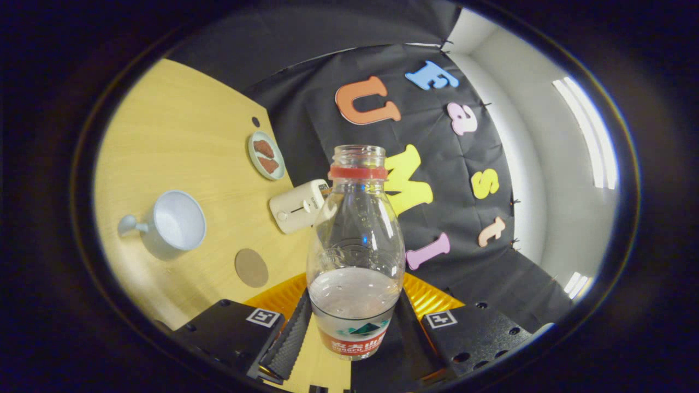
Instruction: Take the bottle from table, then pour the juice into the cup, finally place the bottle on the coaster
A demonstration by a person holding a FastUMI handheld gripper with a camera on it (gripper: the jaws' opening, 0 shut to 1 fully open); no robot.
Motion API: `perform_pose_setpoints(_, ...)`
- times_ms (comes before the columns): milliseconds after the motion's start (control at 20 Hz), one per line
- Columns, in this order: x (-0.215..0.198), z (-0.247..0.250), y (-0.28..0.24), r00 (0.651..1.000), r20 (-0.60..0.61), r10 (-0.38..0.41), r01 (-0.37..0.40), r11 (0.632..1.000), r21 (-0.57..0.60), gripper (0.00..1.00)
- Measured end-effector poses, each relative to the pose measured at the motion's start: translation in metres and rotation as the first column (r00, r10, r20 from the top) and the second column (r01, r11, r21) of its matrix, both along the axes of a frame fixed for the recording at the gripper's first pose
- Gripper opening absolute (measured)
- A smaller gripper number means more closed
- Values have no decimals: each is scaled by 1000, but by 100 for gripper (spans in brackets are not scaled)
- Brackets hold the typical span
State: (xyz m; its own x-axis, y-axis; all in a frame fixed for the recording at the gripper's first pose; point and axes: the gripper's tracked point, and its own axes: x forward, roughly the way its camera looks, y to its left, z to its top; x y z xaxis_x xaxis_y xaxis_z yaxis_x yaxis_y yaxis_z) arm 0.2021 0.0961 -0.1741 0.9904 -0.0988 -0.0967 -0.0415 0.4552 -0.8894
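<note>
Bottle (355, 240), uncapped and part full, is pinched between the gripper (349, 338) fingers; it should be tipped slowly toward the cup (173, 224) at ten o'clock.

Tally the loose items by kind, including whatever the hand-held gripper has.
Clear plastic bottle with red neck ring, clamped in the hand-held gripper: 1
Pale blue mug: 1
Round brown coaster: 1
White toaster: 1
Small plate of food: 1
Total: 5
</note>
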Motion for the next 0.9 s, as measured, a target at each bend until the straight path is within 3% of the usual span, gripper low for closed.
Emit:
perform_pose_setpoints(150,-5,12,-4,999,46,-2,-6,986,169,82)
perform_pose_setpoints(250,-8,19,-10,998,58,-12,-6,952,306,82)
perform_pose_setpoints(550,-17,45,-31,994,90,-60,-10,776,631,81)
perform_pose_setpoints(700,-18,45,-36,999,30,-41,6,689,725,82)
perform_pose_setpoints(900,-9,62,-47,999,24,-32,0,611,791,82)
